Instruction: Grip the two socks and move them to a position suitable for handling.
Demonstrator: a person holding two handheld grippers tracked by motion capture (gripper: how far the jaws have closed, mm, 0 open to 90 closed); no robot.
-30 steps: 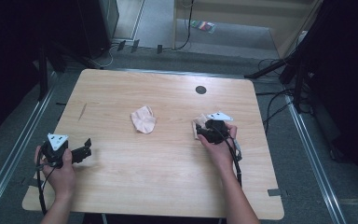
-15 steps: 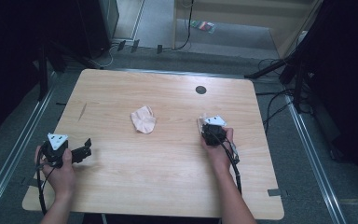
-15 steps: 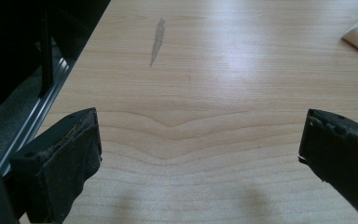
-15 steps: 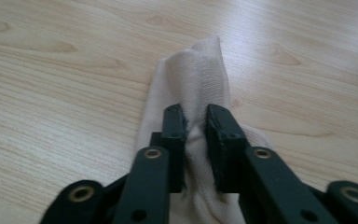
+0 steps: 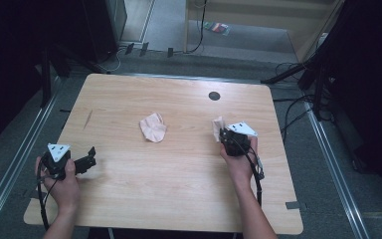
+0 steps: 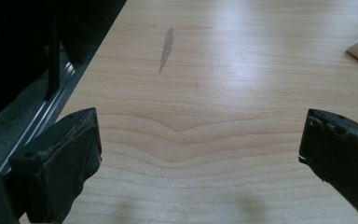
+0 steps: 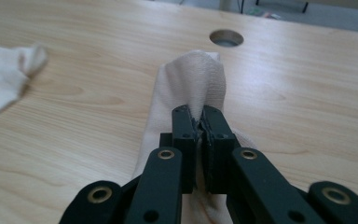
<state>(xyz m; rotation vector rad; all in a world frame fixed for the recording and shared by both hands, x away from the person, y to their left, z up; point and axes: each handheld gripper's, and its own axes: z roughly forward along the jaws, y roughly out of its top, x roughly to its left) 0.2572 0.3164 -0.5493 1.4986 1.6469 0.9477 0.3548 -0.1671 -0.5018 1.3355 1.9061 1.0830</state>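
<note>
Cream sock (image 7: 193, 79), soft and bunched, pinched in the right claw (image 7: 200, 122), just closed; left claw (image 6: 200, 154) gapes.

A light wooden tabletop (image 5: 179, 189) with rounded corners carries the scene. Near its far edge sits a round dark hole (image 5: 214, 95), and toward the left side a thin grey streak (image 5: 88, 118) marks the wood. A crumpled pale cloth (image 5: 153, 127) lies near the middle of the tabletop. A small dark piece of tape (image 5: 293, 204) sticks out at the right near corner. Around the tabletop runs a grey floor (image 5: 328, 164), with metal rails (image 5: 10, 169) along the left and right sides. Black cables (image 5: 288, 107) trail over the floor at the right, beside dark stand legs (image 5: 298, 74). Beyond the far edge lies a small colourful packet (image 5: 220, 27) on the floor.
</note>
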